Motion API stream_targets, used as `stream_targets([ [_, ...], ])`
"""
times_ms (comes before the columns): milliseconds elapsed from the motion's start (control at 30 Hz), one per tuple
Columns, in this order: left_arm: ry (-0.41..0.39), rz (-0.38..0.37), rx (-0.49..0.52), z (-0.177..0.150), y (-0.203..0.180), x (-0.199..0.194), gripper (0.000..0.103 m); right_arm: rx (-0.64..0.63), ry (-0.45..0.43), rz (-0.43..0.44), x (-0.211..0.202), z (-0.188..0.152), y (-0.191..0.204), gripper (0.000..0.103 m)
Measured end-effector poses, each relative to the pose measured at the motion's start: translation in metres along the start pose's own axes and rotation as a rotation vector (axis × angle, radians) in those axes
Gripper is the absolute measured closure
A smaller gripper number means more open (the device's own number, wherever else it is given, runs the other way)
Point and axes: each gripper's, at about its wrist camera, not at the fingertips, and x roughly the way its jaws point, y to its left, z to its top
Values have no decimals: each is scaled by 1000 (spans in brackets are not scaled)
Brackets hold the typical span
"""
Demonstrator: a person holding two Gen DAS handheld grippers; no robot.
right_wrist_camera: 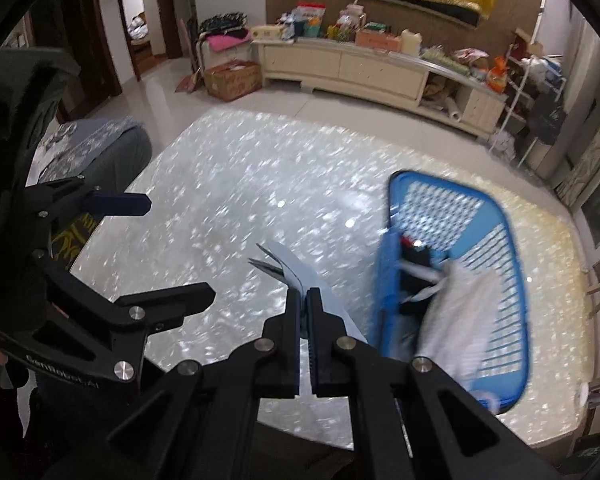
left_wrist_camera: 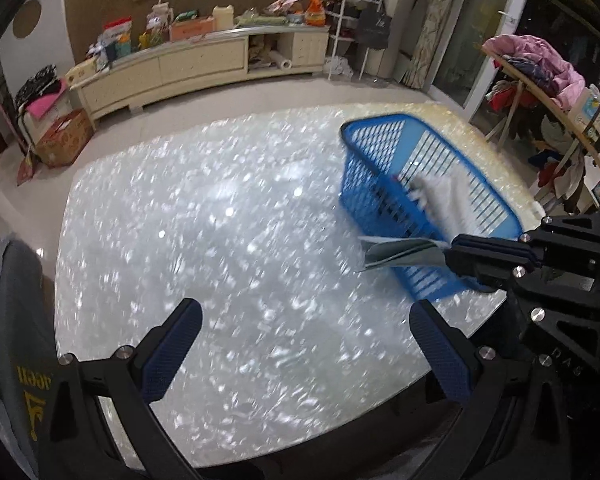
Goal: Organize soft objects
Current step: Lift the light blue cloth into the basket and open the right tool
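Pinching pale cloth point(right_wrist_camera: 296, 276), right tool point(right_wrist_camera: 305, 300)

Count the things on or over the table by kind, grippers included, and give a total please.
Grippers: 2, left gripper open, right gripper shut on a light blue folded cloth.
Blue baskets: 1.
Cloths: at least 2, the held one and a white cloth in the basket; other blurred items there are uncountable.
Total: 5.

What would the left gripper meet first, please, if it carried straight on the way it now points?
Probably the shimmering tabletop: the open left gripper points forward and down over a bare stretch of it, with the blue basket off to its right. Depth is unclear.
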Motion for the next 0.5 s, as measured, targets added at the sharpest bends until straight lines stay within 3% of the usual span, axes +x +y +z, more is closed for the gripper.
stream_targets([
  [200,-8,-6,50,34,-24,5,0,52,-24,-44,-11,5,-40,100],
  [500,34,-21,111,67,-56,46,0,122,-25,-116,-1,10,-99,100],
])
